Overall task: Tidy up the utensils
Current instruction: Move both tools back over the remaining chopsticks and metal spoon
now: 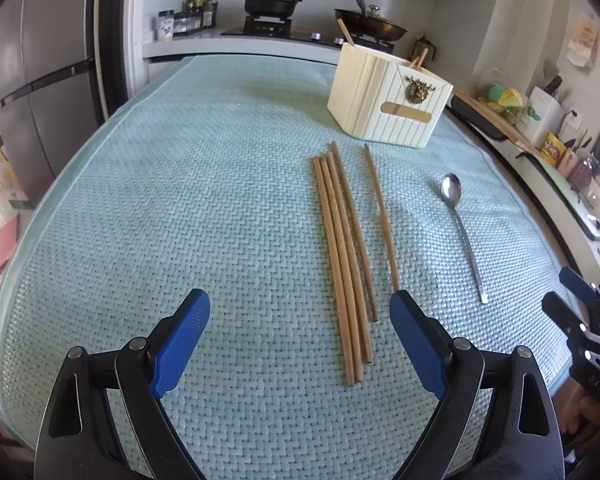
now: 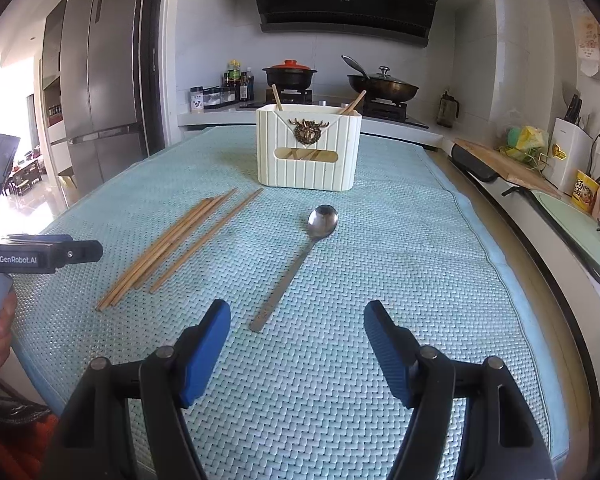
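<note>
Chopsticks (image 1: pixel 342 264) lie loose on the teal woven mat (image 1: pixel 180 200) that covers the surface: a bundle of four touching one another, and a fifth single chopstick (image 1: pixel 382 220) just to their right, slightly apart. Their long axes run near to far, the near ends pointing back toward the left tool (image 1: pixel 300 316). That tool hangs above the mat with its blue pads spread wide and nothing between them; the near ends of the bundle sit inside the gap between its jaws, toward the right pad, so the left hand looks the nearer one for the chopsticks.

Further right lies the metal spoon (image 2: pixel 300 256), handle near, bowl far, tilted a little so the bowl leans rightward. The right tool (image 2: pixel 296 320) also stands parted and empty, and the spoon's handle end lies just ahead of it, nearer its left pad. Judging by this, each hand is lined up lengthwise with its own item.

Far beyond both stands the cream ribbed utensil holder (image 2: pixel 308 160), already with a few chopsticks upright in it, well apart from the loose ones.
</note>
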The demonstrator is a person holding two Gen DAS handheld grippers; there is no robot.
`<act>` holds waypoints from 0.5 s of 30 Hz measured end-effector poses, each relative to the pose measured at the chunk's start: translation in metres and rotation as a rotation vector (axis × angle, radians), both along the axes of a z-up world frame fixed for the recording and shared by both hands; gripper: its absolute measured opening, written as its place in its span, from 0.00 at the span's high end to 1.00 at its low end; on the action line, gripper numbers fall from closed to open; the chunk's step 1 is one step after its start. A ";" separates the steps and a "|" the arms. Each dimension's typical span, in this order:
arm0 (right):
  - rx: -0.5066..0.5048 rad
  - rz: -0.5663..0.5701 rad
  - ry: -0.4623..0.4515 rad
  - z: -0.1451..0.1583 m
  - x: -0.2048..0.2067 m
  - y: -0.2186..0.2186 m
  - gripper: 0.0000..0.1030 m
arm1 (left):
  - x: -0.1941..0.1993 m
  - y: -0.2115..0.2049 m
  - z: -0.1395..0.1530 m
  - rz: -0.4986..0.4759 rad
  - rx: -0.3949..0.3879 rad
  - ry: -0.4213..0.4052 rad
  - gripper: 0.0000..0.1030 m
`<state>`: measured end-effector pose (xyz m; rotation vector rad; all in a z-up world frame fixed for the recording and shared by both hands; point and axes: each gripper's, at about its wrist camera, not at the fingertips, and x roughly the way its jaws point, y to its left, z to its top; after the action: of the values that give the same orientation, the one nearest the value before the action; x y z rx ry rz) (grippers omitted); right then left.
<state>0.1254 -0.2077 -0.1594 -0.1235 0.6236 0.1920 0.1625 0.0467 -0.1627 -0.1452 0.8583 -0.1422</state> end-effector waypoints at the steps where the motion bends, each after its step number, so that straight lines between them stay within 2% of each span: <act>1: 0.000 0.001 0.003 -0.001 0.000 0.000 0.31 | 0.004 0.001 -0.001 0.001 0.007 0.008 0.10; 11: 0.009 0.007 0.028 -0.005 0.007 0.002 0.31 | 0.055 0.002 -0.001 -0.013 0.050 0.032 0.10; 15: 0.010 0.012 0.032 -0.005 0.008 0.002 0.31 | 0.077 -0.008 -0.009 -0.040 0.095 0.051 0.10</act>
<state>0.1333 -0.2054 -0.1648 -0.1147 0.6542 0.2094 0.2399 0.0386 -0.1717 -0.0432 0.9173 -0.1355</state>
